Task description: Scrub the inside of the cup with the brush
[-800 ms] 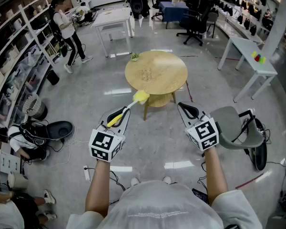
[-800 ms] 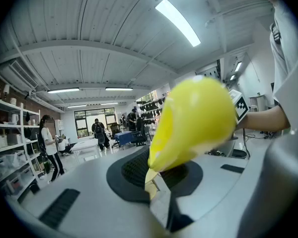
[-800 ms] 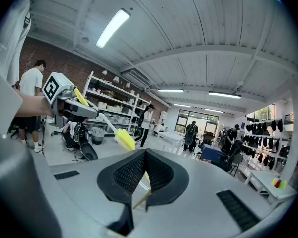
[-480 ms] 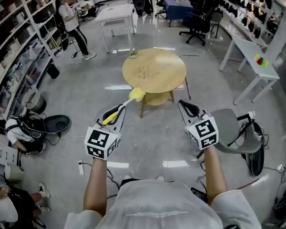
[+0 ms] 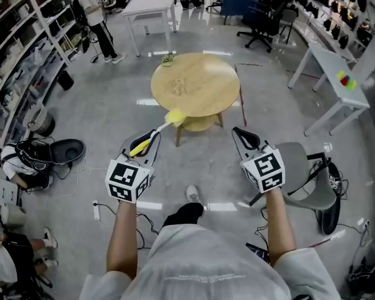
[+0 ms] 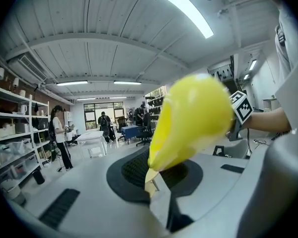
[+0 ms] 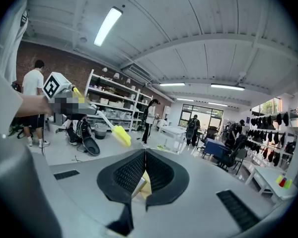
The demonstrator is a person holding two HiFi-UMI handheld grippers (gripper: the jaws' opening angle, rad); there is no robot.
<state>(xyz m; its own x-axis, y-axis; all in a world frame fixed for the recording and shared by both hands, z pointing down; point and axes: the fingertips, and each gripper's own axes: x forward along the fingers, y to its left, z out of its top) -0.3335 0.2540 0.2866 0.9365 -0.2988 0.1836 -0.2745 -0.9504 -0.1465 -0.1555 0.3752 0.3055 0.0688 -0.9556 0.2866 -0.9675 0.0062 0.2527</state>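
Though near the table rim (image 5: pixel 232 100), brush (image 5: pixel 155 132) over grey floor (image 5: pixel 203 162).

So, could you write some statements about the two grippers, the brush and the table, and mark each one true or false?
1. The left gripper is closed on a yellow brush. True.
2. The jaws of the right gripper stand wide apart. False: they are pressed together, with nothing between them.
3. The brush lies on the round table. False: the left gripper holds it up in the air, its head pointing toward the table.
4. The round table has a light wooden top. True.
5. A grey chair stands on the person's right side. True.
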